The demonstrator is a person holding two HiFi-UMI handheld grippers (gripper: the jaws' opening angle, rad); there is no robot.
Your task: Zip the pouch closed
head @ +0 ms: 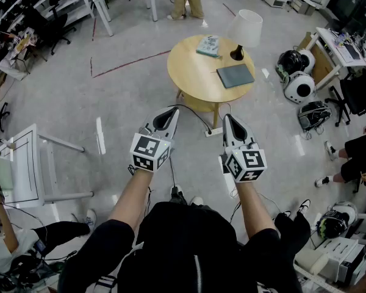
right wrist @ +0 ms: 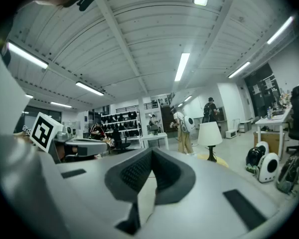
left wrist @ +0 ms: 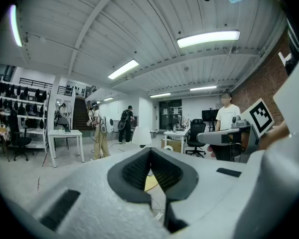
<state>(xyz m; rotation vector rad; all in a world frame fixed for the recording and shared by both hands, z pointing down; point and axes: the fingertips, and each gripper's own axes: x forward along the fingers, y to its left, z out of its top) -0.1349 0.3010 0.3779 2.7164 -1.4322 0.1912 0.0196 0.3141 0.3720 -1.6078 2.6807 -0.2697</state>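
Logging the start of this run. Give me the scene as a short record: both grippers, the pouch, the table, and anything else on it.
left gripper: shut, empty, held in the air short of the table
right gripper: shut, empty, level beside the left one
pouch: dark grey, lying flat on the table's right side, untouched; zip too small to read
table: round, light wood, ahead of both grippers
lamp: white shade, at the table's far right edge
teal item: flat, on the far side, left of the lamp
task: not begun

Round light-wood table (head: 192,78); white-shaded lamp with black base (head: 244,29) and pale teal booklet (head: 208,46) on top; white round helmets (head: 299,88) nearby on floor
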